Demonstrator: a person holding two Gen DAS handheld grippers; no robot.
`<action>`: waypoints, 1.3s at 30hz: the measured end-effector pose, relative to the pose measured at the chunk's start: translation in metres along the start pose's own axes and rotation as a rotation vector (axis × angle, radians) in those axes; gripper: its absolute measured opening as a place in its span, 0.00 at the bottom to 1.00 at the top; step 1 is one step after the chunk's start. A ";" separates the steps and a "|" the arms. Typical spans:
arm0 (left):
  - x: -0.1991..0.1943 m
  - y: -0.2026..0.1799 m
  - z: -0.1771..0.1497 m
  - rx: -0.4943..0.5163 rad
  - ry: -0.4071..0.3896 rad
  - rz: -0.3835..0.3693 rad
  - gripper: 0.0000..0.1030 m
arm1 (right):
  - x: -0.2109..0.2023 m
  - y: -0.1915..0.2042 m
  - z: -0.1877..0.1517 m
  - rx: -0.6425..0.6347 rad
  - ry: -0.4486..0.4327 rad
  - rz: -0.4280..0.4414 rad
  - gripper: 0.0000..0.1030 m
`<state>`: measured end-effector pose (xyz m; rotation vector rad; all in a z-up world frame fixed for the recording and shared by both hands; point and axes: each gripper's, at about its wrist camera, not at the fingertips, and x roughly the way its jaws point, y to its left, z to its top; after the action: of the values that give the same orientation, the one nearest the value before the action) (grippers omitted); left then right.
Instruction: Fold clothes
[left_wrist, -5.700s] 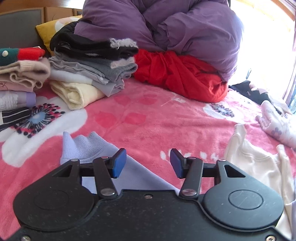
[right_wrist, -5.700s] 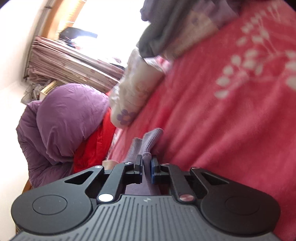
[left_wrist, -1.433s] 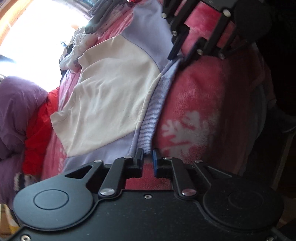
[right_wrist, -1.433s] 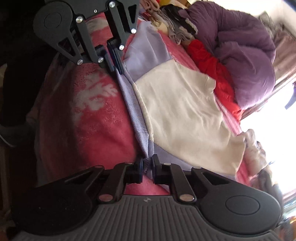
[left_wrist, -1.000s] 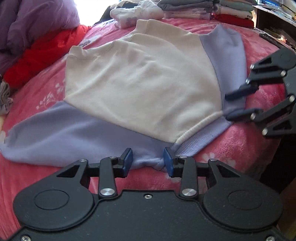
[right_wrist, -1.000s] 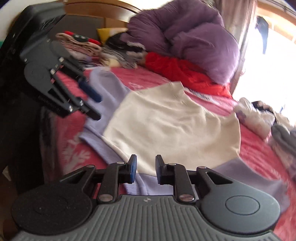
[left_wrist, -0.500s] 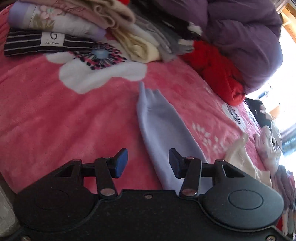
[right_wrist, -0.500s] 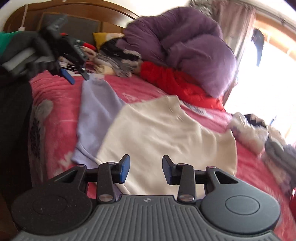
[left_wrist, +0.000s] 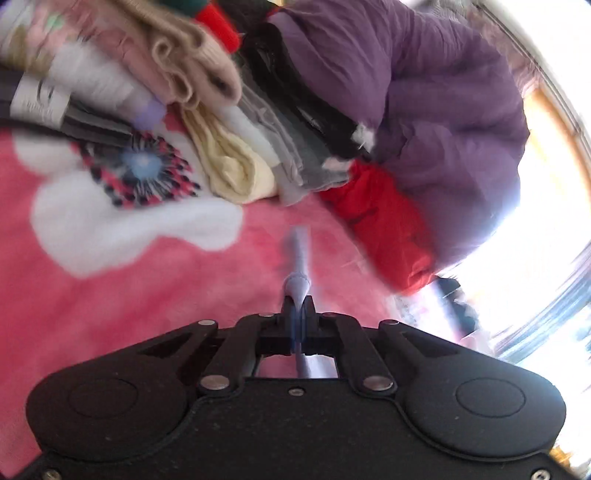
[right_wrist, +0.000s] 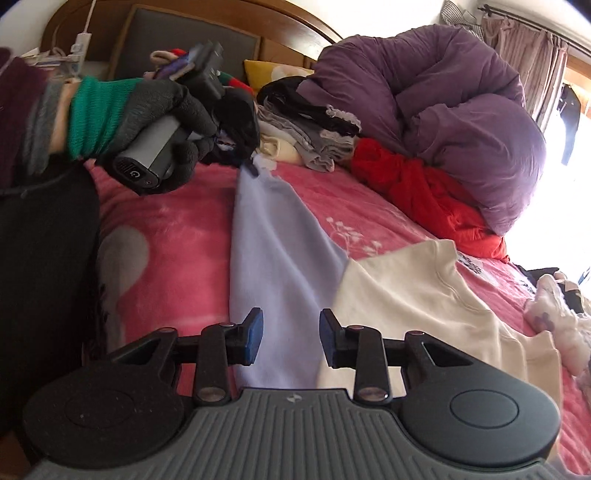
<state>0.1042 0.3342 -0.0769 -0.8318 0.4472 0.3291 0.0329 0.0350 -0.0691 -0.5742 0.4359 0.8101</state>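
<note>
A sweater with a cream body (right_wrist: 424, 295) and lavender sleeves lies flat on the pink blanket. Its left sleeve (right_wrist: 273, 258) runs away toward the folded piles. My left gripper (left_wrist: 298, 317) is shut on the cuff end of that sleeve (left_wrist: 298, 284), which sticks out past the pads as a thin fold. In the right wrist view the left gripper (right_wrist: 254, 169) is held by a gloved hand (right_wrist: 159, 107) at the sleeve's far tip. My right gripper (right_wrist: 291, 336) hovers open over the sleeve near the shoulder seam, with nothing between its pads.
Stacks of folded clothes (left_wrist: 229, 166) sit beyond the cuff near the headboard (right_wrist: 184, 40). A purple duvet (right_wrist: 461, 110) and a red garment (right_wrist: 417, 184) are heaped at the back right. A small white patterned garment (right_wrist: 554, 314) lies at the right.
The left gripper, open above the sleeve half a second ago, has moved up to the cuff and shut on it. The right gripper has shifted over the sleeve, still open.
</note>
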 end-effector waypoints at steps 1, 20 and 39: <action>0.008 0.003 -0.003 0.031 0.046 0.074 0.01 | 0.014 0.003 0.001 0.005 0.071 0.059 0.30; 0.052 -0.069 -0.040 0.262 0.226 -0.003 0.36 | 0.007 0.026 -0.007 0.019 0.080 0.020 0.26; 0.047 -0.041 -0.024 -0.192 0.295 -0.160 0.43 | -0.020 -0.062 -0.048 0.401 0.054 0.109 0.27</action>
<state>0.1566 0.2954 -0.0887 -1.1034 0.6259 0.1008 0.0620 -0.0404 -0.0756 -0.2007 0.6646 0.7852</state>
